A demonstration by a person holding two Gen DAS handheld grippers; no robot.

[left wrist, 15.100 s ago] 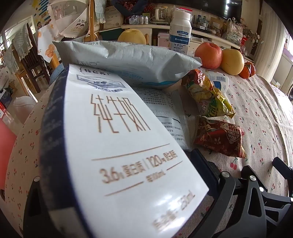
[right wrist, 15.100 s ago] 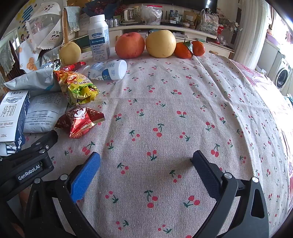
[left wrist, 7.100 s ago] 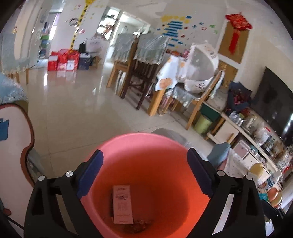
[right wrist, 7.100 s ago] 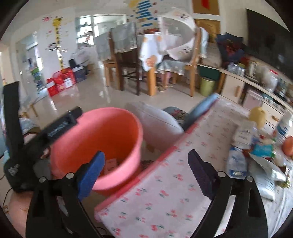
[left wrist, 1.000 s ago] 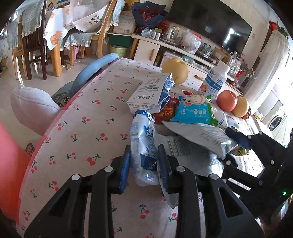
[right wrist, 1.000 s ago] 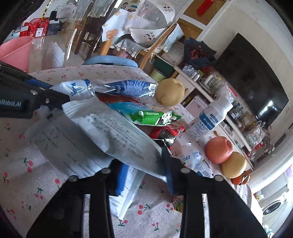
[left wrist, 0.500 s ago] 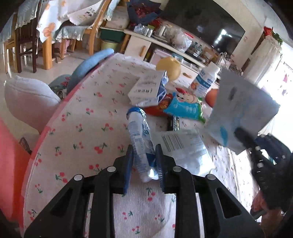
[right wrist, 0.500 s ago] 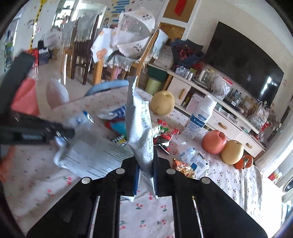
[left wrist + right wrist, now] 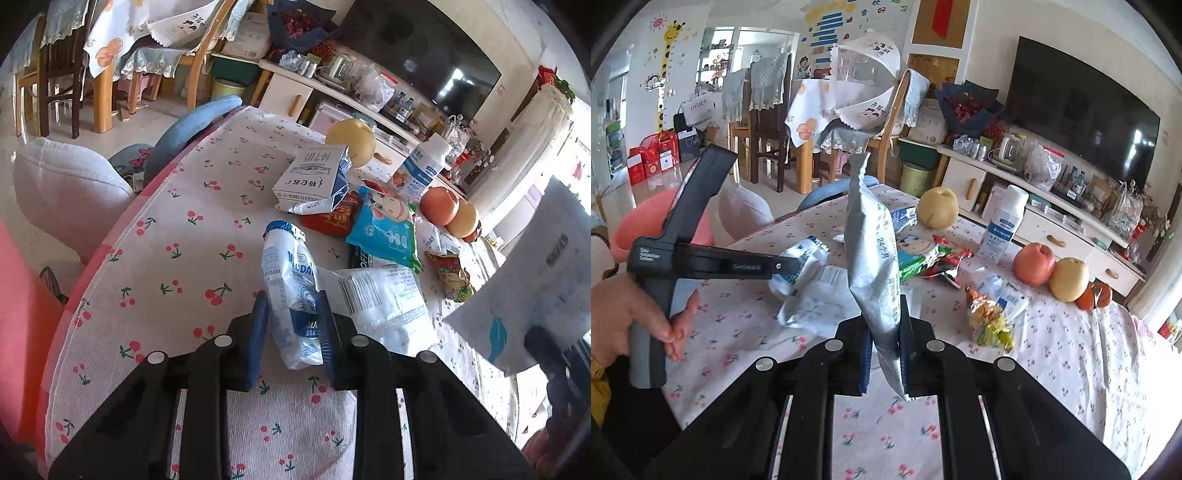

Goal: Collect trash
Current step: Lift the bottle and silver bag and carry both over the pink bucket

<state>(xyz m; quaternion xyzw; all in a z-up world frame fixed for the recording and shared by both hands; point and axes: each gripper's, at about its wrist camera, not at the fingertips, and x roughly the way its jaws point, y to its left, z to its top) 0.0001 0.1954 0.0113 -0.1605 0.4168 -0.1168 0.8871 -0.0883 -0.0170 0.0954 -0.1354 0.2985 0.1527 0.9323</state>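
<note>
Both our grippers are clamped on trash above the cherry-print tablecloth (image 9: pixel 177 236).

Our right gripper (image 9: pixel 884 350), pitched downward, pinches a grey foil bag (image 9: pixel 875 258) that stands upright, clear of the cloth. Our left hand (image 9: pixel 628 317) grips its handle, and the left gripper (image 9: pixel 293 332), whose jaws have just been closing, squeezes a crumpled white milk pouch (image 9: pixel 290 288) low over the table. Farther back lie a milk carton (image 9: pixel 314 177), snack wrappers and fruit; the pink bucket (image 9: pixel 646 218) sits beyond the table edge.

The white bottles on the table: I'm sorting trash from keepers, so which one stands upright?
The white bottle with the blue label, standing by the pear at the table's far edge. The crushed bottle in the left hand-held gripper lies flat.
</note>
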